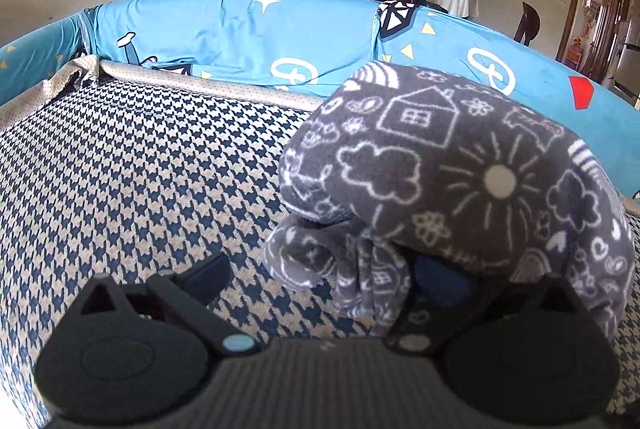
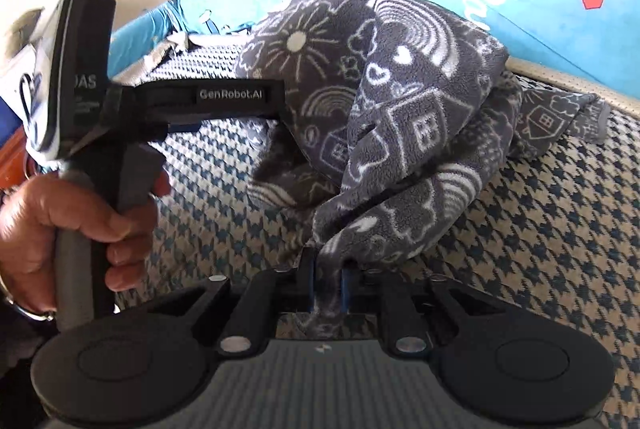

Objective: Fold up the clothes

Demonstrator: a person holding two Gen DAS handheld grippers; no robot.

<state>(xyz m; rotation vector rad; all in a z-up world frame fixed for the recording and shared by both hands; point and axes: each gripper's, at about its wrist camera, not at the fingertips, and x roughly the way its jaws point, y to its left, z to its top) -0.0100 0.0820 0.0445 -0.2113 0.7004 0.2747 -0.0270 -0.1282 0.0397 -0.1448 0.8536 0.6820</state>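
Garment: a grey fleece garment printed with white doodles of houses, suns and rainbows (image 2: 400, 101) lies bunched in a soft mound on a houndstooth-woven cushion in blue and beige (image 1: 132, 169), near a sofa back draped in bright blue cartoon-print cloth (image 1: 240, 33).
Right gripper: the right gripper (image 2: 326, 285) is clenched on a thin twisted edge of the fleece, which runs taut from the mound into its jaws.
Left gripper: the left gripper (image 1: 320, 281) is released, jaws spread wide; fleece drapes over its right finger but is not pinched.
Hand: a person's hand (image 2: 76, 217) grips the left tool's handle.
Step in hand: probably opening the bundle out flat.
Doing it well: find a second edge or corner with the free jaws, then draw apart evenly.
Texture: plush, thick, clingy fleece; likely to hold creases in lumps.
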